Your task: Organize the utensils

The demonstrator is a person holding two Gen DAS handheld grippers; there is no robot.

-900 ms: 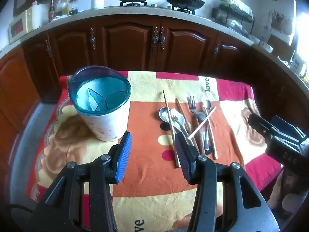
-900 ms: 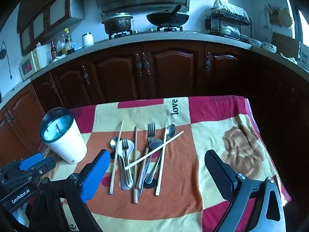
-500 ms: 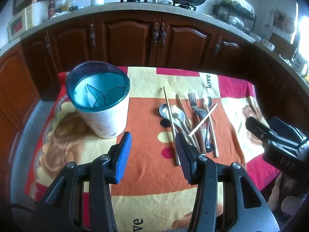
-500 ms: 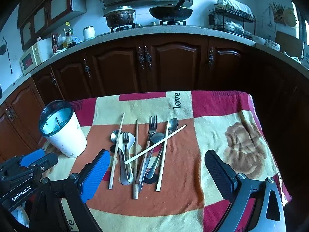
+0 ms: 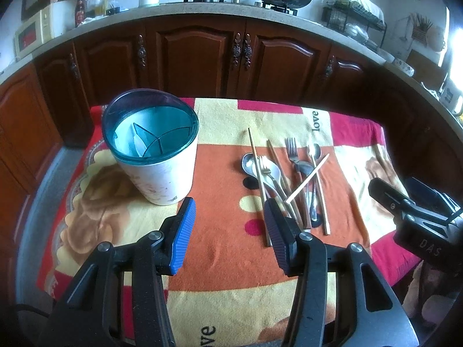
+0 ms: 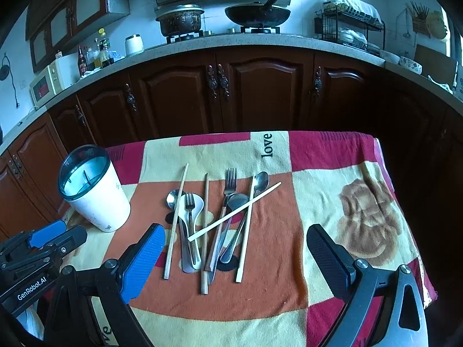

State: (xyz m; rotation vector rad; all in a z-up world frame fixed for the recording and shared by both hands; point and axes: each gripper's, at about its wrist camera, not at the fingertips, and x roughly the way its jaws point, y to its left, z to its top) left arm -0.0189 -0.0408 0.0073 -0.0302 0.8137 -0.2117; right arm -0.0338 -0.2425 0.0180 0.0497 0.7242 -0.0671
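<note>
Both grippers hover over the table, nothing held; the left gripper point(image 5: 228, 232) has its jaws apart with bare cloth point(image 5: 225, 173) between the blue pads, and the right gripper point(image 6: 235, 256) is spread wide, jaws well apart, framing the near ends of the utensils point(image 6: 214, 225).

The utensils lie in a loose heap on the orange patch of cloth, mid-table; a long chopstick point(image 6: 176, 221) on the left edge of the heap, a white spoon point(image 6: 191, 211) with a small fork point(image 6: 189, 202) lying on it, a metal spoon point(image 6: 172, 197) peeking out beside the chopstick, a brown chopstick point(image 6: 205, 231) next, then the big fork point(image 6: 230, 180) and another spoon point(image 6: 261, 180); one pale chopstick point(image 6: 234, 212) lies diagonally across the lot, on top, crossing fork and spoon handles.

The holder point(image 5: 153, 150), a white cup with a teal rim and dividers inside, stands upright on the left of the cloth, well apart from the heap; in the left view it sits just beyond the left pad.

Behind the table, dark wooden cabinets point(image 6: 225, 86) run under a counter point(image 6: 260, 42); a pot point(image 6: 181, 23) and a wok point(image 6: 257, 14) sit on the stove, a microwave point(image 6: 47, 82) and bottles point(image 6: 95, 57) to the left, a dish rack point(image 6: 350, 33) to the right.
</note>
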